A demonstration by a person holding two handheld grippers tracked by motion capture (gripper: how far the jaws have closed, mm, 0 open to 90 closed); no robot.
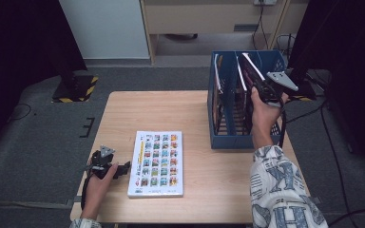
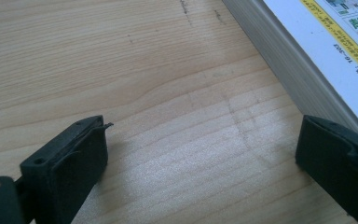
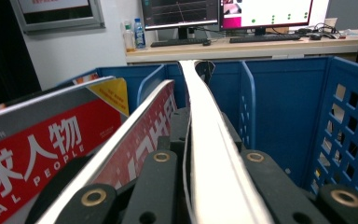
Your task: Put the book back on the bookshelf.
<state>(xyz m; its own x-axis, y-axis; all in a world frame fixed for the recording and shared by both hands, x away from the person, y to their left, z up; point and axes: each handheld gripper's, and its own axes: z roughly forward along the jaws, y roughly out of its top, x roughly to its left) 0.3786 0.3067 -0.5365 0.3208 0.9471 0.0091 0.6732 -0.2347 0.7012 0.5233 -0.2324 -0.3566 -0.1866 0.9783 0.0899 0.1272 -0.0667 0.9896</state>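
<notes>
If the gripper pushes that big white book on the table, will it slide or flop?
The book looks thick, with a deep stack of pages in the left gripper view, so it is probably heavy and stiff. Lying flat on the smooth wooden table, it would likely slide, not tip. Its glossy cover may be slippery.

The right gripper (image 1: 266,90) is black, topped by a grey three-cornered plate, with a dark cable trailing off; brass-ringed screw holes dot its jaw links. The left gripper (image 1: 105,164) is black too, with matte, blocky jaws. The person's sleeve (image 1: 283,190) is white, printed with large dark letters.
</notes>
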